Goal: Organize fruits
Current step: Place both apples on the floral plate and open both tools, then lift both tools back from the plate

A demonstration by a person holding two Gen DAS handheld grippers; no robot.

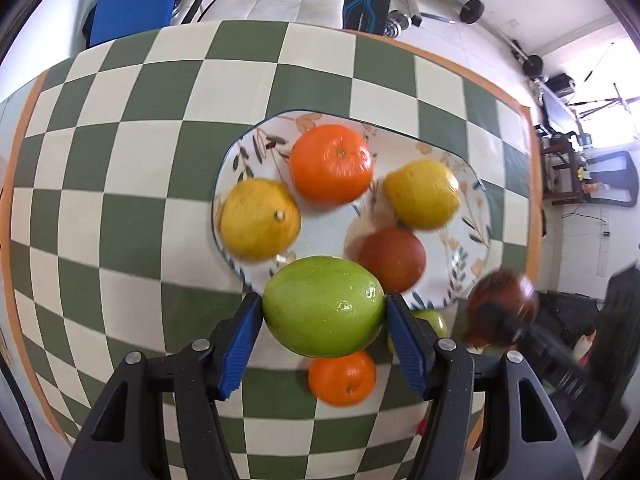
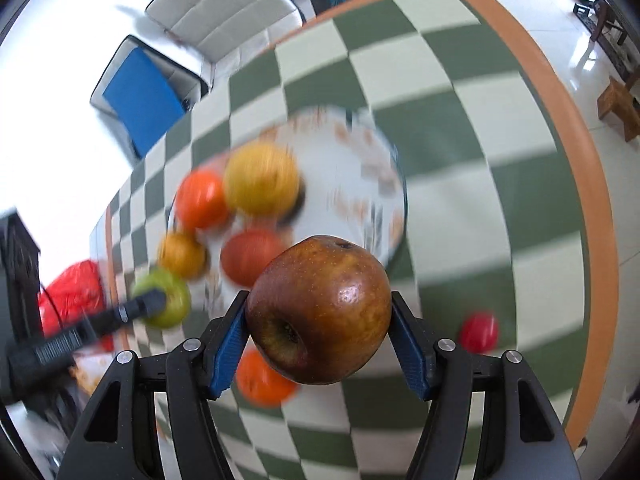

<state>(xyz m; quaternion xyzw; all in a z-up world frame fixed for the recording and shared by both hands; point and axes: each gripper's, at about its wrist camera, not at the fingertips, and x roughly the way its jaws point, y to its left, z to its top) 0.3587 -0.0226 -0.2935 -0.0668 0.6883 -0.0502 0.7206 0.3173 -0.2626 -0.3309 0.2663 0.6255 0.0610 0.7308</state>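
My left gripper (image 1: 324,308) is shut on a green fruit (image 1: 324,306), held above the near rim of a floral plate (image 1: 472,224). On the plate lie an orange (image 1: 330,163), two yellow lemons (image 1: 260,218) (image 1: 422,193) and a red-brown apple (image 1: 392,258). Another orange (image 1: 342,378) and a second green fruit (image 1: 434,320) lie on the cloth below. My right gripper (image 2: 318,314) is shut on a brown-red apple (image 2: 320,310), above the plate (image 2: 384,184) edge. That apple (image 1: 502,306) shows blurred at the right of the left wrist view.
A green and cream checked tablecloth (image 1: 120,200) with an orange border covers the table. A small red fruit (image 2: 478,332) lies on the cloth at the right. A white padded chair (image 2: 224,12) and a blue panel (image 2: 144,100) stand beyond the far edge.
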